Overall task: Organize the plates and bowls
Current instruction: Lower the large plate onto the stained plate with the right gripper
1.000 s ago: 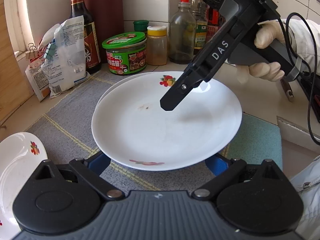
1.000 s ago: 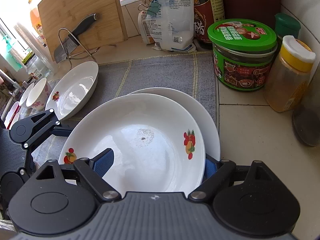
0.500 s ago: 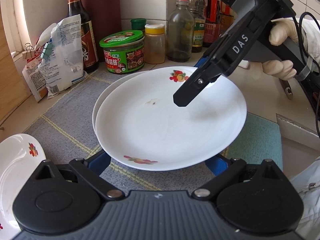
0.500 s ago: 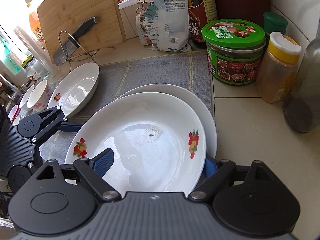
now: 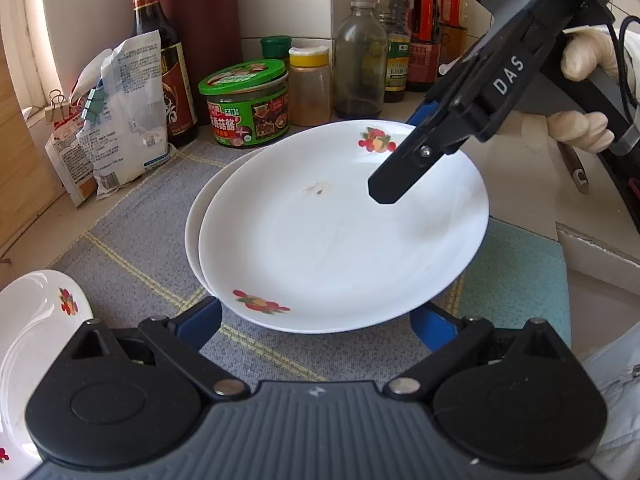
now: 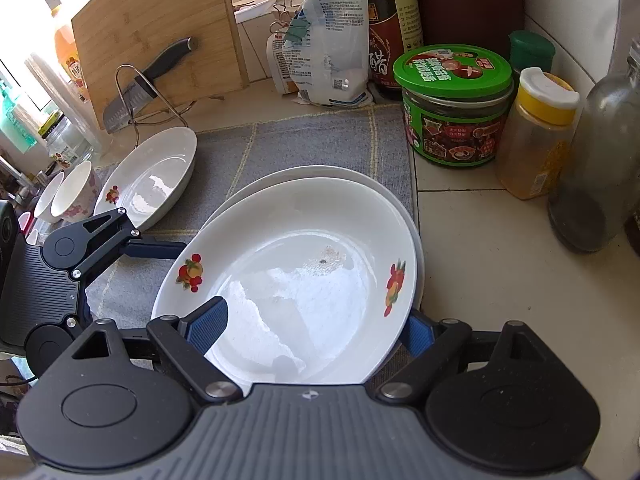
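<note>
Across the counter, spread flat as the working ground: grey mat, with a teal cloth at its 3 o'clock edge in the left wrist view. On the mat, near its middle, stacked but not squared: upper plate resting over lower plate, pushed off toward 3 o'clock, leaving a crescent of the one beneath bare from 9 to 11 o'clock. Out at 10 o'clock from the stack in the right wrist view, alone on the mat: third plate, deep and fruit-printed like the others.

Over the stack from 6 o'clock in that same view: right gripper, jaws set wide and straddling the upper plate's near rim, one blue pad above the inner slope, the other tucked past the rim at 4 o'clock. Pressing or merely hovering: cannot tell, so no calling it a grip. Low at 6 o'clock in the left wrist view: left gripper, jaws parted wide, holding nothing, tips just short of the plate's edge.

Beyond the third plate toward 9 o'clock, smaller: two bowls, side by side. Smallest of all: dark speck near the upper plate's centre.

Judged as the stacking step, partway through: two plates together, one plate and the bowls yet to gather. Next, probably: nudge the upper plate toward 9 o'clock into line with the rim beneath, clear the fingers without dragging it, then reach out to 10 o'clock for the third plate.
</note>
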### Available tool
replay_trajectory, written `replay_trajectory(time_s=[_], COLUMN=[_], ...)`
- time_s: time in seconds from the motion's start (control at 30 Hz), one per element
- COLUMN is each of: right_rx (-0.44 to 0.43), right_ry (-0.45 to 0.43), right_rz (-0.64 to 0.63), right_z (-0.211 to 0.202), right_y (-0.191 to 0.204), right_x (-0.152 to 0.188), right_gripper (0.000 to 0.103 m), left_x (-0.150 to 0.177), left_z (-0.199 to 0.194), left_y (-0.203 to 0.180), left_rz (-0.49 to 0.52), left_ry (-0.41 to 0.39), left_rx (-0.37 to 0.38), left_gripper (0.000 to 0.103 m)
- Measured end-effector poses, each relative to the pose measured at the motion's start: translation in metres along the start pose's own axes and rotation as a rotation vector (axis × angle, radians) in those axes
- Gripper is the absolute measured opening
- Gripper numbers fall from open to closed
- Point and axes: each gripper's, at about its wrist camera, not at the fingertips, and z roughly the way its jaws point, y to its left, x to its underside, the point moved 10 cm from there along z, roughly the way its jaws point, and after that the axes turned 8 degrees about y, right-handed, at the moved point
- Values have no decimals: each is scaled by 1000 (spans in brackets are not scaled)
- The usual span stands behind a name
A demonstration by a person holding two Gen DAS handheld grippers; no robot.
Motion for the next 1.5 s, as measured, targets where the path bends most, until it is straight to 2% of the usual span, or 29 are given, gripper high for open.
replay_trajectory(time_s=[0.73, 1.27, 1.5], right_rx=[46, 104, 141], right_ry=[28, 44, 52], right_rz=[1, -7, -12], right_z=[-2, -2, -3], right_y=[6, 10, 8], right_x=[7, 9, 11], right_gripper=[93, 93, 96], left_x=[0, 0, -1], left_z=[0, 0, -1], left_y=[2, 3, 2], left_rz=[-43, -64, -69], left_ry=[-10, -14, -15], left_rx=[4, 2, -1], left_gripper=[102, 102, 102])
